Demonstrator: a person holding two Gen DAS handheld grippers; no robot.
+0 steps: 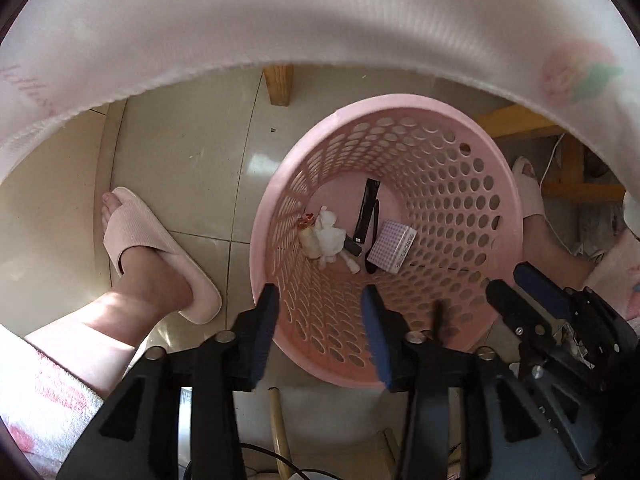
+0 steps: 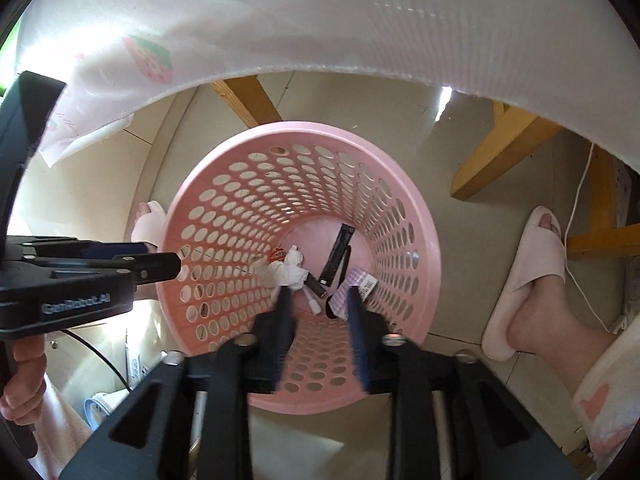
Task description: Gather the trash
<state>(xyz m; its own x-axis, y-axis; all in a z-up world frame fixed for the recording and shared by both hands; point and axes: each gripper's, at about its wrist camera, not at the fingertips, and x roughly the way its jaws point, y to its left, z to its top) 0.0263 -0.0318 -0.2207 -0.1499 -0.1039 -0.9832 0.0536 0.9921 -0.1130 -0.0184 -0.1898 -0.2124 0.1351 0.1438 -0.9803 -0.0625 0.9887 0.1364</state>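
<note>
A pink perforated basket (image 1: 400, 102) stands on the tiled floor, seen from straight above. At its bottom lie a crumpled white tissue (image 1: 330, 236), a black strip wrapper (image 1: 366, 212) and a purple checked box (image 1: 392, 246). My left gripper (image 1: 320, 290) hangs open over the basket's near rim with nothing between its blue pads. The right gripper (image 1: 508, 278) shows beside it at the right. In the right wrist view my right gripper (image 2: 319, 294) is open above the basket (image 2: 428, 248), over the tissue (image 2: 294, 266), wrapper (image 2: 338, 254) and box (image 2: 356, 284). The left gripper (image 2: 162, 256) reaches in from the left.
A white strawberry-print tablecloth (image 1: 320, 20) overhangs the top of both views. Wooden table legs (image 1: 278, 84) (image 2: 500, 152) stand behind the basket. A person's feet in pink slippers (image 1: 160, 248) (image 2: 528, 280) flank it. A white cable (image 2: 576, 240) runs along the floor at right.
</note>
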